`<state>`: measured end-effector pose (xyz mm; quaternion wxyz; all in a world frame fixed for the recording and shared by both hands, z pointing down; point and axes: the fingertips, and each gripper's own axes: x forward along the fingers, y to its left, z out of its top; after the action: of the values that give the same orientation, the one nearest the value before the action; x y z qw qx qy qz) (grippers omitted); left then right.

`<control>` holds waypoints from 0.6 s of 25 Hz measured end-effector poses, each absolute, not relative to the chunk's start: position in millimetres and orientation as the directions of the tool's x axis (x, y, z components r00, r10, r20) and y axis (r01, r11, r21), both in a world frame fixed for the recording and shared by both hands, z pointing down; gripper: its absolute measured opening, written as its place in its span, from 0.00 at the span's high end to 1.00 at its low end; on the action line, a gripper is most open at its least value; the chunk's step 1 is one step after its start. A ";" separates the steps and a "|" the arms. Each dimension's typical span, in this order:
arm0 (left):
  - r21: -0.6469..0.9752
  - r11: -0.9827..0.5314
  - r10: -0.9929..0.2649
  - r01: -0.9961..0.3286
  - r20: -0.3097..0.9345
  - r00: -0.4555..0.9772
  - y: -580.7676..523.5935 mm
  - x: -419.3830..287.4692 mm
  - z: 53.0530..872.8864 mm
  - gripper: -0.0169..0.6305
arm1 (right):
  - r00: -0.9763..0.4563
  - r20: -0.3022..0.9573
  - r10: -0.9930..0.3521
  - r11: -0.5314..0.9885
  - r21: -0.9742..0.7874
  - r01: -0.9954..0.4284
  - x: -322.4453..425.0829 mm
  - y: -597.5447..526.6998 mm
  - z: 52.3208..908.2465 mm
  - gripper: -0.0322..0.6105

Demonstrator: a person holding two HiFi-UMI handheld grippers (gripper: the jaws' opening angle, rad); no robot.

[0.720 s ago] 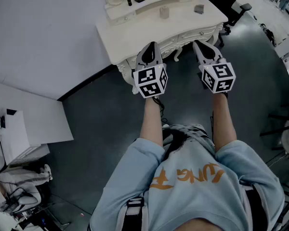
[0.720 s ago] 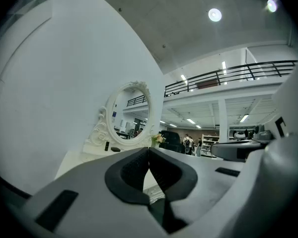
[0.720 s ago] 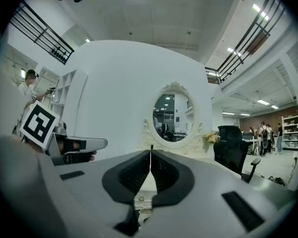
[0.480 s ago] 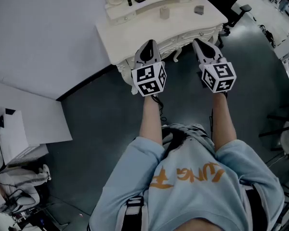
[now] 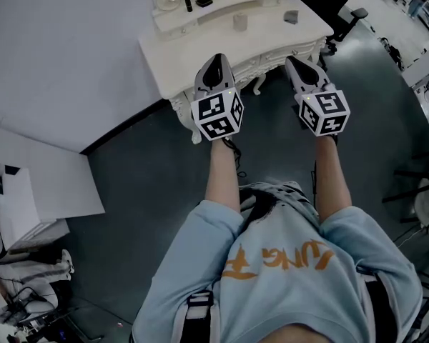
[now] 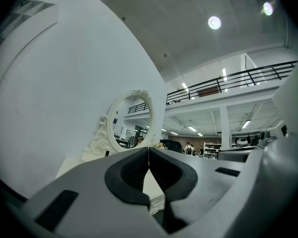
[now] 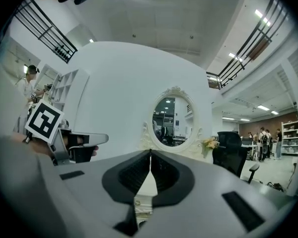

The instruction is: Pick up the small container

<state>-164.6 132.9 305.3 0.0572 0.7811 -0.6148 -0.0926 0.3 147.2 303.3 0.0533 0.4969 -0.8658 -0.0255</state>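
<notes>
The left claw [image 5: 216, 60] and the right claw [image 5: 293, 63] are hovering level at the front edge of the table [image 5: 193, 48], both pinched shut and carrying nothing. The small container [image 5: 238, 21] is sitting mid-table, well beyond them. I judge the nearer claw should be opening wide before reaching in.

Closed left gripper [image 6: 149, 150] before oval mirror [image 6: 131, 120]
</notes>
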 end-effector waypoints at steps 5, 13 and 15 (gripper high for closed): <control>0.199 -0.246 -0.969 -0.949 -0.077 0.235 132.7 -162.2 304.1 0.94 | -0.489 0.066 -0.870 0.493 0.086 -0.866 5.7 149.5 304.2 0.90; 0.192 -0.238 -0.971 -0.952 -0.064 0.230 120.8 -159.2 305.4 0.94 | -0.483 0.080 -0.872 0.488 0.063 -0.870 14.7 136.8 307.6 0.90; 0.189 -0.219 -0.975 -0.957 -0.081 0.207 116.3 -164.0 299.8 0.94 | -0.489 0.075 -0.869 0.494 0.057 -0.868 13.5 128.5 306.6 0.90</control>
<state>-164.0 116.3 299.8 0.0484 0.7754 -0.6230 -0.0911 13.5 128.5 306.6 0.0469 0.5031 -0.8630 -0.0055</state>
